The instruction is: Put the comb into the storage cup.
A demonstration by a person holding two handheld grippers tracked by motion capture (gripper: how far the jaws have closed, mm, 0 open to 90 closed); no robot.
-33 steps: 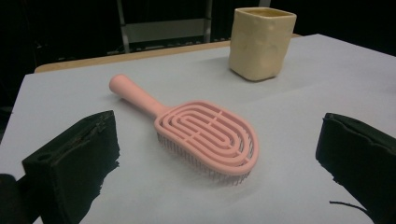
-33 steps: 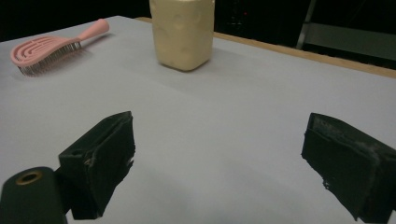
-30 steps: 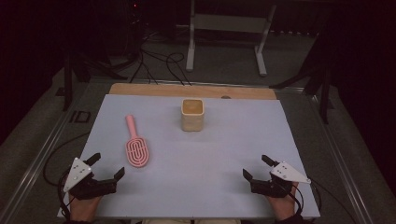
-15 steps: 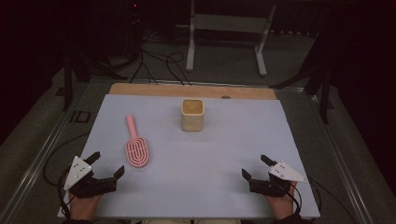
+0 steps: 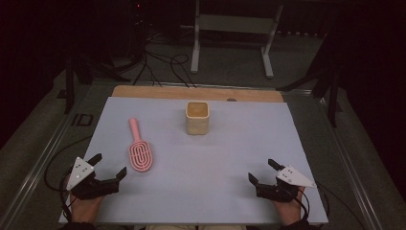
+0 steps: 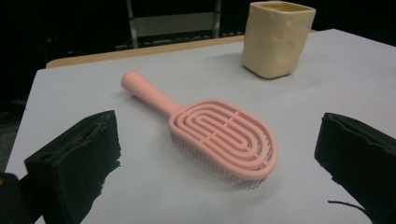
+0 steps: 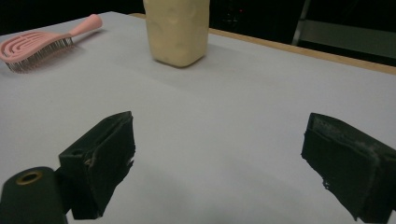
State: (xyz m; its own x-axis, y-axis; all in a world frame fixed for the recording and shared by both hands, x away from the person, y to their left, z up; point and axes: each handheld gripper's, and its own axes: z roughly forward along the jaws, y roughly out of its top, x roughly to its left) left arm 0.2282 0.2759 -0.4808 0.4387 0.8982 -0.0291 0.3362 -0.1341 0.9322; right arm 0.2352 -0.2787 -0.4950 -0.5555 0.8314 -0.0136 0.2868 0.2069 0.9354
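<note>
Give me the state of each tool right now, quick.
Left tool: open, holding nothing, jaws apart just short of the pink hairbrush.
Right tool: open, holding nothing, jaws spread above the bare table.

Place: a lab or recording studio — dark, with only the work area lit.
Table (image 5: 287,143): a pale sheet over a wood board (image 5: 143,91), set in a metal frame (image 5: 43,158).
Floor: grey, with black cables (image 5: 163,64) trailing loose behind the table.
Background: a white metal stand (image 5: 232,28) on two feet, black walls, a small red light (image 5: 139,5) on dark gear.
Setup: two hand-held grippers with cables, left (image 5: 106,168) and right (image 5: 261,171) — test equipment, not household tools.
</note>
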